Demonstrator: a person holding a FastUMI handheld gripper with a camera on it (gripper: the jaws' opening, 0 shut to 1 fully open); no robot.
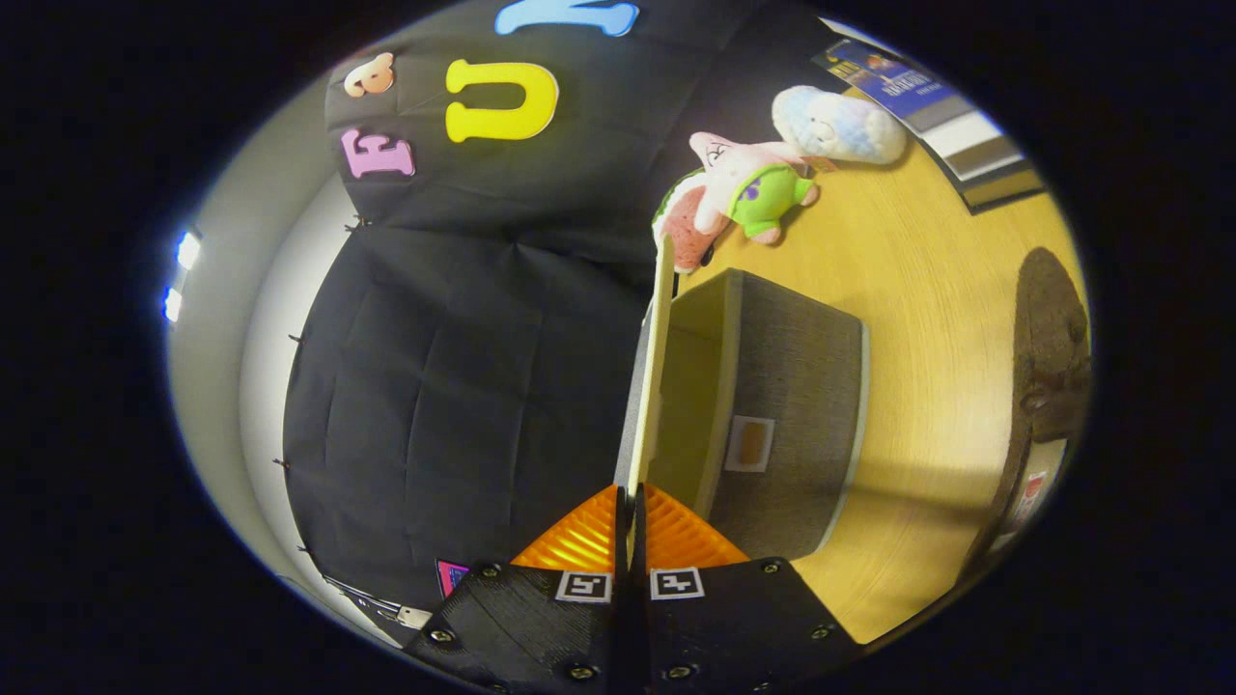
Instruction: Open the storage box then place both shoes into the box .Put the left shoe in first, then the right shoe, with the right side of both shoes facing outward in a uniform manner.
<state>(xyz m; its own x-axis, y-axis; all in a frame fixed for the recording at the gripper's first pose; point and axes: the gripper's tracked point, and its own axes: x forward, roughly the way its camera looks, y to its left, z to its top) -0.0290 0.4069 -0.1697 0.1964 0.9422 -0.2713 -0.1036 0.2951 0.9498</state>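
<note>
My gripper [630, 512] is rolled onto its side, so the wooden table looks upended. Its two orange fingers [579, 541] are shut on the near edge of the storage box lid [657, 357], a thin pale board lifted clear of the box and seen edge-on, running away from the fingers. Just beside the lid is the grey fabric storage box [792, 425], its pale inside showing and nothing visible in it. One brown shoe [1048, 386] lies on the table beyond the box.
Plush toys lie on the wooden table [927, 290] past the box: a pink and green one [744, 188] and a white-blue one [838, 124]. A blue book or box [927, 106] sits at the table's far corner.
</note>
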